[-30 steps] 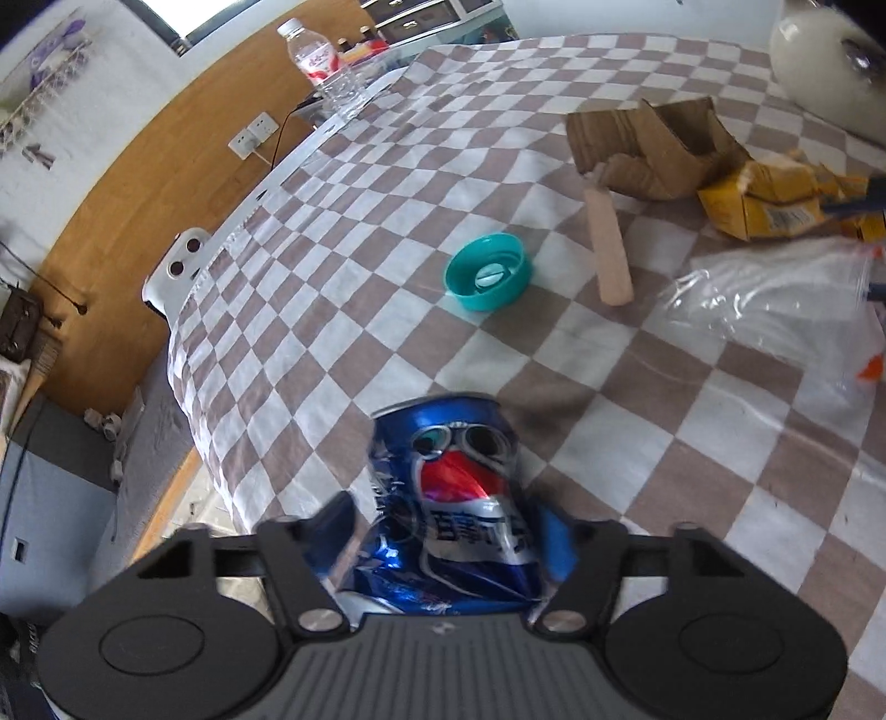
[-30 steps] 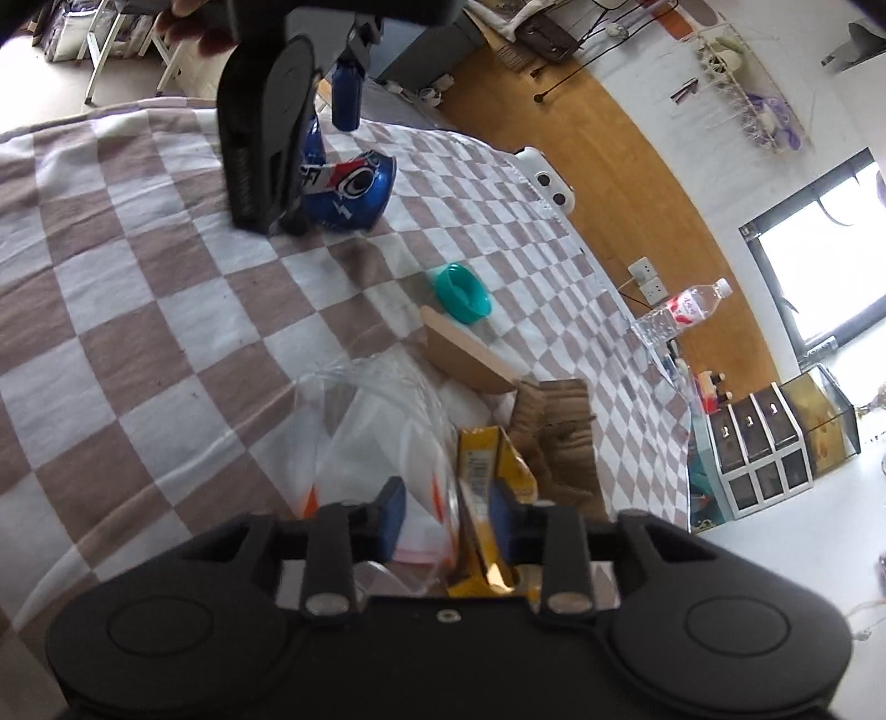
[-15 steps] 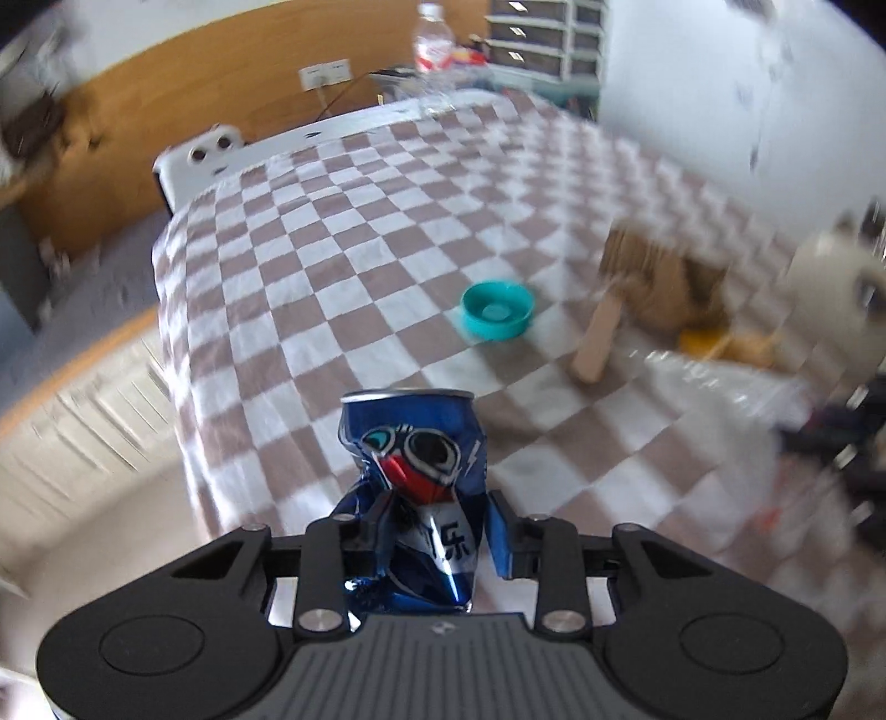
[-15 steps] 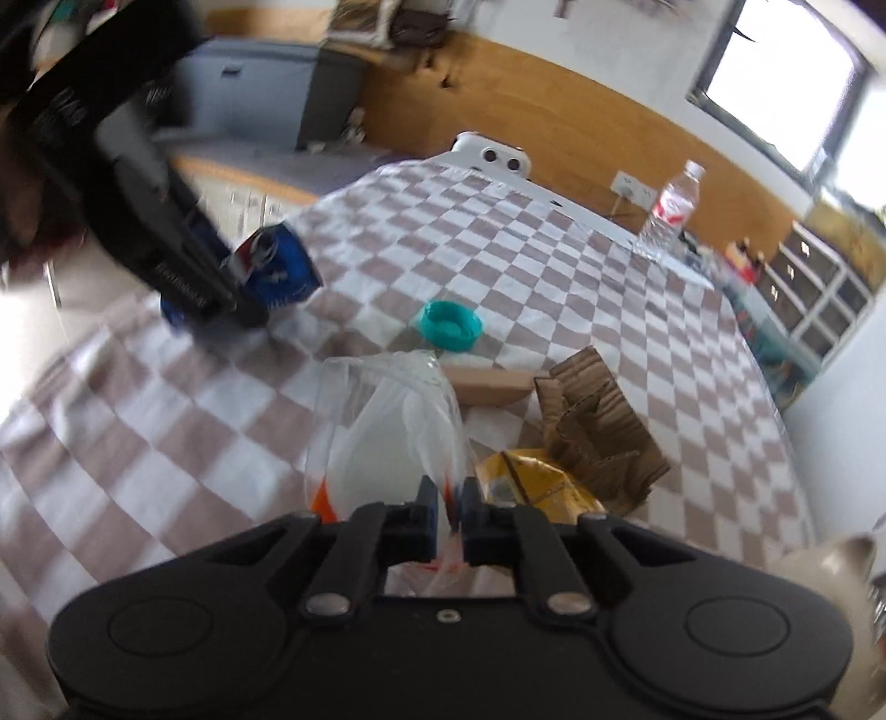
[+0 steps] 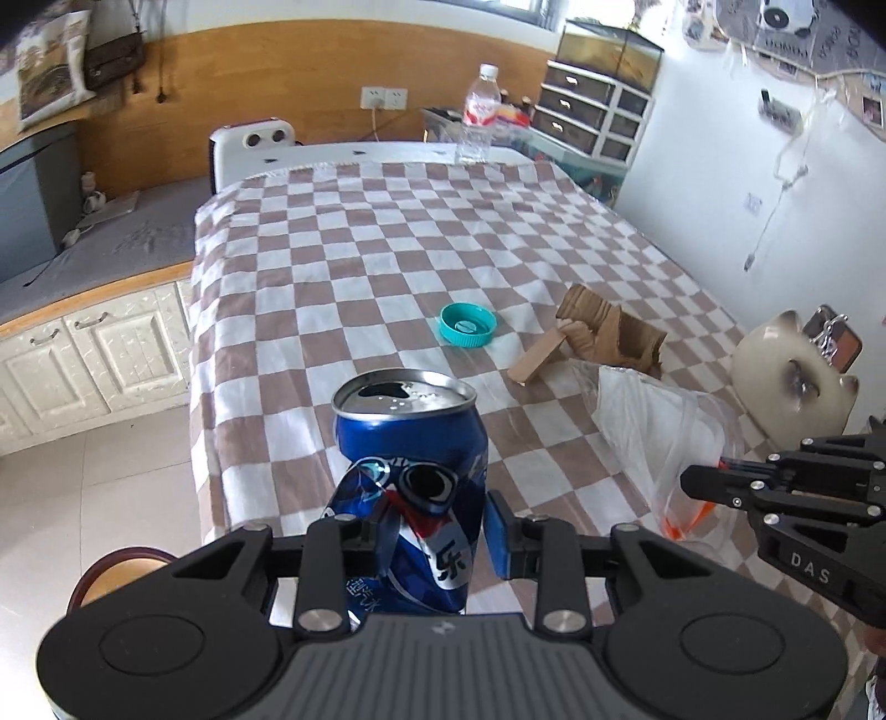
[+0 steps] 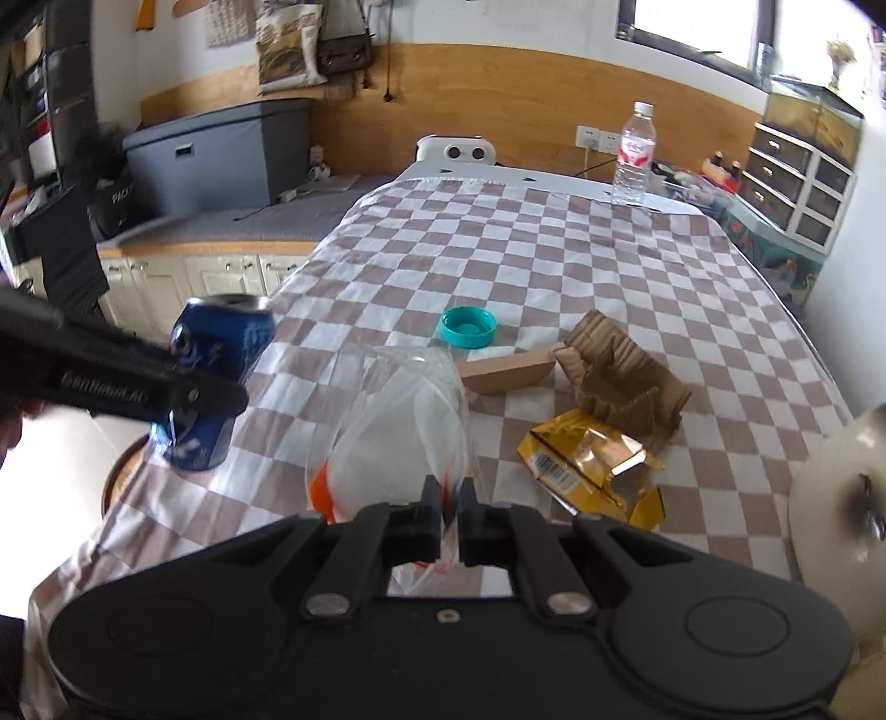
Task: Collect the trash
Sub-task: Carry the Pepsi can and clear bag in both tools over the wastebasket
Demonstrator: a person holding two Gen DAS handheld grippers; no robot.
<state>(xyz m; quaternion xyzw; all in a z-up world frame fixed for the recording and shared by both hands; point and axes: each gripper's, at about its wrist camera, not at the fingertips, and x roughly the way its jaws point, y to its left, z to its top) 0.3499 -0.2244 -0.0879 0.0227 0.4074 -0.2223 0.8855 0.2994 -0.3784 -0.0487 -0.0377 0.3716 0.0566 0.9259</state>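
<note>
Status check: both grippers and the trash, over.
Left gripper shut on blue can, lifted. Right gripper shut on plastic bag. Nothing between can and bag.

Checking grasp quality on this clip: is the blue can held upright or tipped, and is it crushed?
Upright: the blue can has its opened top facing up, clamped by the left gripper. Its lower body is dented.

Bright daylight enters from the window (image 6: pixel 692 25) at the top of the right wrist view, blown out white. Shadows are soft, and strong fisheye bending curves the room edges. The left gripper (image 6: pixel 183 387) at that view's left edge is blurred; the left wrist view is sharp.
</note>
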